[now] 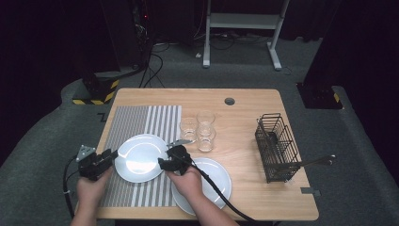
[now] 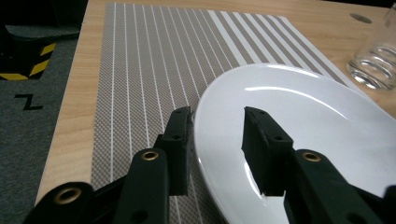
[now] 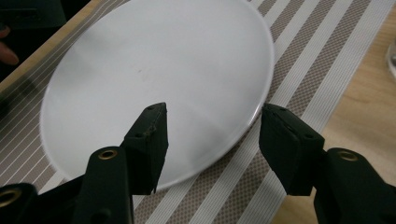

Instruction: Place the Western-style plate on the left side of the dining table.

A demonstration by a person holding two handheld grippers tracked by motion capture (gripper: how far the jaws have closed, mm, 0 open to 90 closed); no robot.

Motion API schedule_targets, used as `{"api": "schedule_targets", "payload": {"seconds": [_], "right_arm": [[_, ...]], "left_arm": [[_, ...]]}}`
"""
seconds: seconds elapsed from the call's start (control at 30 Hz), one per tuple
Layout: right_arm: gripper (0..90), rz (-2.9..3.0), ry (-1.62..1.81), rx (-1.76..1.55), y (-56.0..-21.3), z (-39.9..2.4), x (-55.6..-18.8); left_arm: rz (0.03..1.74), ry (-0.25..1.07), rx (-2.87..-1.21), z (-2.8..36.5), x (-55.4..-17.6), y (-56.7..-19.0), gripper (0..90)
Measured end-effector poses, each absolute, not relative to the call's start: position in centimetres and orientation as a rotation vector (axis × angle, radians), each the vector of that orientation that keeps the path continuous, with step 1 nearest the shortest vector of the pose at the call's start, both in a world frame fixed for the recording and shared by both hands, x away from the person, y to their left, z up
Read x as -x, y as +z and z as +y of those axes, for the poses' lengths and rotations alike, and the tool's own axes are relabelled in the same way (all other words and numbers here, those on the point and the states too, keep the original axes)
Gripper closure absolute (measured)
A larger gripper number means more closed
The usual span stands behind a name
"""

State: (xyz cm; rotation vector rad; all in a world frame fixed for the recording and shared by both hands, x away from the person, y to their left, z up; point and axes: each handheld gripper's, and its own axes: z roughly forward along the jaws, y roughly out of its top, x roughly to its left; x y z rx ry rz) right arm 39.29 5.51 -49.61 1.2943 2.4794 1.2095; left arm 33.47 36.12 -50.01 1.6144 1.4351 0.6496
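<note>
Now, left tongs: the left gripper (image 1: 112, 155) sits at the lower left of the high view, jaws apart, with the near rim of the white plate (image 1: 139, 157) between them and no pad pressing on it
Left gripper view: the left gripper (image 2: 217, 133) straddles the plate (image 2: 303, 126) edge at frame centre, 1 jaw over the mat, 1 over the plate
Right tongs: the right gripper (image 1: 165, 157) lies at lower centre of the high view, jaws spread, at the plate's right edge
Right gripper view: the right gripper (image 3: 212, 126) has 1 jaw over the plate (image 3: 159, 70) and 1 over the mat, with the rim between them, untouched
Plate: flat on the striped placemat (image 1: 136, 117), left of centre in the high view
Second plate (image 1: 221, 176): on bare wood, lower centre, partly under the right hand (image 1: 188, 181)
Glasses (image 1: 197, 129): 3 clear ones clustered at centre, just right of the mat
Wire basket (image 1: 276, 146): right side of the high view, well apart from the plates
Table (image 1: 244, 101): light wood, round grommet near its far edge
</note>
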Motion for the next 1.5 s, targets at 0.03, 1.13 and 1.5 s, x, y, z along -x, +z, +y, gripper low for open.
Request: {"api": "schedule_targets", "payload": {"seconds": [0.03, 1.13, 1.5], "right_arm": [[42.3, 2.493, 1.224, -1.284, -49.6, 5.2, -38.4], [43.6, 2.313, 1.447, -1.265, -48.1, -3.7, -34.8], [43.6, 2.297, 1.458, -1.291, -48.5, -4.0, -34.8]], "left_arm": [[1.426, 0.649, -1.607, 35.9, -33.2, -49.7, 63.1], [1.463, 0.62, -1.85, 28.6, -25.4, -52.5, 45.0], [1.482, 0.662, -1.859, 28.2, -26.2, -52.7, 42.2]]}}
